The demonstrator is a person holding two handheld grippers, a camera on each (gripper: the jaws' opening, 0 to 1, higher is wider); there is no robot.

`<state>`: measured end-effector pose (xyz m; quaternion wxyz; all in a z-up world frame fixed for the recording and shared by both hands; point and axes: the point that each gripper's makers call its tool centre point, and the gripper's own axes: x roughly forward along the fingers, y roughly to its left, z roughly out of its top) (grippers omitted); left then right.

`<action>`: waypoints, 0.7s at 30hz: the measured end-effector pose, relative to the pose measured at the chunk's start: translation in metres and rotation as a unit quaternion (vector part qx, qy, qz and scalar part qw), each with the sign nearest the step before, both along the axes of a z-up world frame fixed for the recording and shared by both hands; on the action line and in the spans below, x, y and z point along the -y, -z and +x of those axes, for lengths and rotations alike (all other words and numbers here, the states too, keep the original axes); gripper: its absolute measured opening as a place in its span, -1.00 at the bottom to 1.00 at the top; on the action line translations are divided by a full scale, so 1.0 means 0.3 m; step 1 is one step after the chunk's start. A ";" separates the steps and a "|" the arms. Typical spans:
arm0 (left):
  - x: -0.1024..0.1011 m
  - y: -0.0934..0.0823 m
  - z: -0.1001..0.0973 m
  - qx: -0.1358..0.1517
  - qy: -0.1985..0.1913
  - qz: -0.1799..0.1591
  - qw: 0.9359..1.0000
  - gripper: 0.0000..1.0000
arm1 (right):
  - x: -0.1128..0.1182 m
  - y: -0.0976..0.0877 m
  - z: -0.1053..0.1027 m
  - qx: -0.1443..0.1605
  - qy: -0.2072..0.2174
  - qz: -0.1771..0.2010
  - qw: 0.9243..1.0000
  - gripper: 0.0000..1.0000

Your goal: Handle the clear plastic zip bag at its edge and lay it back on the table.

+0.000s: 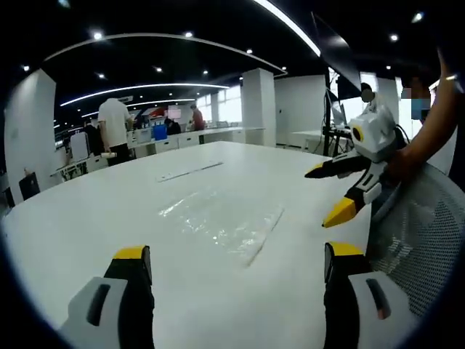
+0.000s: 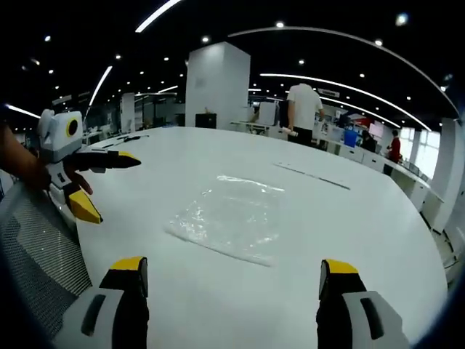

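Clear plastic zip bag (image 1: 218,222) laid flat on white table (image 1: 109,211), untouched, zip edge turned toward right. Left gripper (image 1: 236,256) held above near table edge, jaws spread wide, nothing between them. Right gripper (image 1: 331,193) seen at right, jaws parted, beside bag, held by hand (image 1: 407,161). Mesh chair back (image 1: 414,240) at lower right. People standing at desks far behind.

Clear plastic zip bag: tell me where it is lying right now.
The clear plastic zip bag lies flat on the white table, ahead of both open grippers and touched by neither. In the right gripper view it sits near centre, with the left gripper off to its left.
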<state>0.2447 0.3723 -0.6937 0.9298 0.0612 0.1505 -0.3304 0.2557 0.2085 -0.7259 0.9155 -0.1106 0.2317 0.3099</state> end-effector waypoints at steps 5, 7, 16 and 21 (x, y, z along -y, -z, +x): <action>0.004 -0.005 -0.005 0.000 0.001 0.002 1.000 0.98 | -0.003 -0.011 -0.002 0.003 0.002 0.000 1.000 0.98; 0.005 -0.010 -0.008 0.000 0.001 0.003 1.000 0.98 | -0.005 -0.016 -0.004 0.003 0.002 0.001 1.000 0.98; -0.004 0.008 0.000 -0.002 0.001 0.004 1.000 0.97 | -0.005 -0.014 -0.004 0.004 0.002 0.001 1.000 0.97; -0.003 0.014 0.000 -0.003 0.003 0.008 1.000 0.96 | -0.005 -0.017 -0.005 0.004 0.003 0.001 1.000 0.97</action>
